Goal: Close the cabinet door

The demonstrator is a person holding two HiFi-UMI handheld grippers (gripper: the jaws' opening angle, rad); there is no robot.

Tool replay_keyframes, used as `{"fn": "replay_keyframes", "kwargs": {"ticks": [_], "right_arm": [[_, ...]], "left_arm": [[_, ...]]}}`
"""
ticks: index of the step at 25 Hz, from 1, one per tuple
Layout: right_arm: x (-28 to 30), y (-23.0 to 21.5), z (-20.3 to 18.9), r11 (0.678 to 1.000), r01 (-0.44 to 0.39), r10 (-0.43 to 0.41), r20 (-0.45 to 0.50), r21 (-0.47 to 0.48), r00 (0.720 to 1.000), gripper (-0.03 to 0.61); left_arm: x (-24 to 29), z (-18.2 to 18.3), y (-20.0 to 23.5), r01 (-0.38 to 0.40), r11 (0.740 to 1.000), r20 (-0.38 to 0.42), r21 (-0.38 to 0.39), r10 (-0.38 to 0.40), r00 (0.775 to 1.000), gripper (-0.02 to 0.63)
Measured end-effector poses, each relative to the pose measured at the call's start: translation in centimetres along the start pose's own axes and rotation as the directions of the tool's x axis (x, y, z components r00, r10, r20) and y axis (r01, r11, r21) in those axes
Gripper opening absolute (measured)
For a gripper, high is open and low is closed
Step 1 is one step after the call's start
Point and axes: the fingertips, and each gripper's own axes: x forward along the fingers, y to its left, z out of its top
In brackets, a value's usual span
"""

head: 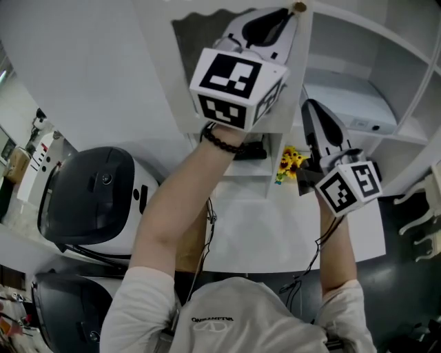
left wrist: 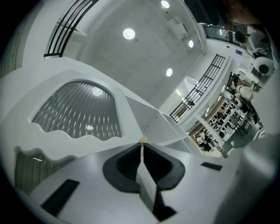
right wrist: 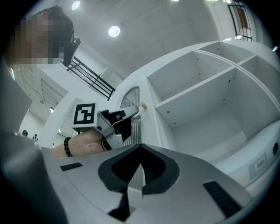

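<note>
The white cabinet door (head: 207, 41) stands open, with a ribbed glass panel (left wrist: 78, 113) and a small tan knob (head: 298, 7) at its edge. My left gripper (head: 293, 14) is raised to that knob (left wrist: 142, 140) and its jaws are shut on it. From the right gripper view, the left gripper (right wrist: 134, 109) shows with its tips at the knob (right wrist: 142, 105). My right gripper (head: 308, 105) hangs beside the door edge, lower down. Its jaws (right wrist: 141, 146) are shut on nothing. The open cabinet (right wrist: 197, 96) shows bare white shelves.
Below lie a white table (head: 275, 227) with yellow flowers (head: 291, 162) and a black object (head: 251, 150). A rounded black-and-white machine (head: 96, 200) sits at the left. A white chair (head: 420, 207) is at the right. The cabinet's shelves (head: 358, 89) curve off to the right.
</note>
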Motion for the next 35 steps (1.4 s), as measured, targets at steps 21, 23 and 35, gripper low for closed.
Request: {"fn": "replay_keyframes", "kwargs": {"ticks": [21, 23, 35], "right_arm": [[-9.8, 2.6, -8.3, 0.983, 0.127, -0.145, -0.134, -0.133, 0.980, 0.009], [-11.0, 2.6, -9.3, 0.977, 0.147, -0.169, -0.142, -0.153, 0.975, 0.009], [-19.2, 1.9, -14.6, 0.958, 0.245, -0.278, -0.268, -0.151, 0.922, 0.008]], "left_arm": [[-26.1, -12.5, -6.5, -0.022, 0.989, -0.154, -0.145, -0.001, 0.988, 0.003], [-28.5, -14.7, -7.0, -0.053, 0.983, -0.192, -0.174, 0.019, 0.981, 0.003], [-40.8, -20.3, -7.6, -0.245, 0.941, -0.381, -0.234, 0.143, 0.913, 0.003]]}}
